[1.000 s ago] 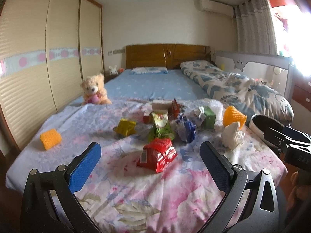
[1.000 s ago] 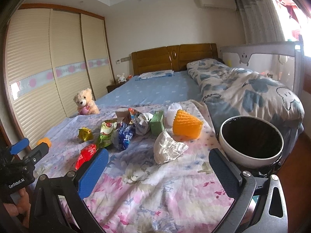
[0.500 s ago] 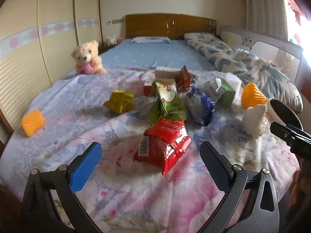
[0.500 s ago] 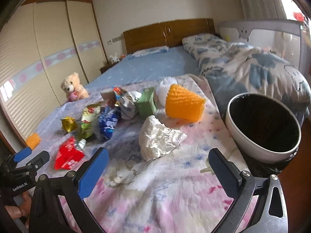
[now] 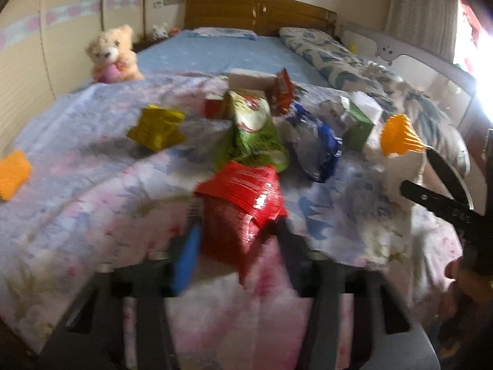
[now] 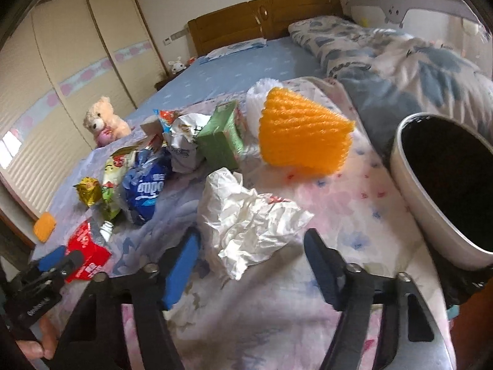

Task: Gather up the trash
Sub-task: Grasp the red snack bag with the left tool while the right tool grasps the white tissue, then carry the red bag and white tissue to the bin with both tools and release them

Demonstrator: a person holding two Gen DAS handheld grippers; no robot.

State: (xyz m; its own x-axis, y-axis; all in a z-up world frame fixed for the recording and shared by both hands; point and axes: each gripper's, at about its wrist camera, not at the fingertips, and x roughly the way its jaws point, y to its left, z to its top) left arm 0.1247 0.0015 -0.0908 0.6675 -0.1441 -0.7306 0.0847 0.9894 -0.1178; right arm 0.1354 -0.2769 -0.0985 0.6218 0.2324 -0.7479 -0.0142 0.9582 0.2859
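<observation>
Left to right across the floral bedspread (image 6: pixel 354 191): orange foam net (image 5: pixel 14 174) at the far left edge, gold foil wrapper (image 5: pixel 157 128), green snack bag (image 5: pixel 252 129), blue-and-clear plastic bag (image 5: pixel 317 148), green carton (image 5: pixel 360 121), second orange foam net (image 6: pixel 303 134), then the white-rimmed bin (image 6: pixel 443 185) at the right edge of the bed.

Left gripper (image 5: pixel 237 237): jaws closing, with the red snack packet (image 5: pixel 243 206) between them. Blurred, so I can't tell if the pads are pressing on it yet. The packet lies flat on the bedspread, nearest of the pile. Judgement: light, crinkly film, slick and springy. Pinch across the puffed body or the crimped end seam; a shallow bite on the glossy face will likely slip.

Right gripper (image 6: pixel 249 256): jaws closing too, still standing clearly apart, either side of the near end of the crumpled white paper (image 6: pixel 249 215). No contact visible. The wad sits just in front of the fingers, with the bin off to the right. Judgement: near weightless, soft, collapses under pressure (no damage risk). Take the thick middle, not a loose corner that could tear or unfold.

The soft bedding underneath gives, so the fabric could get pinched along with the trash.
</observation>
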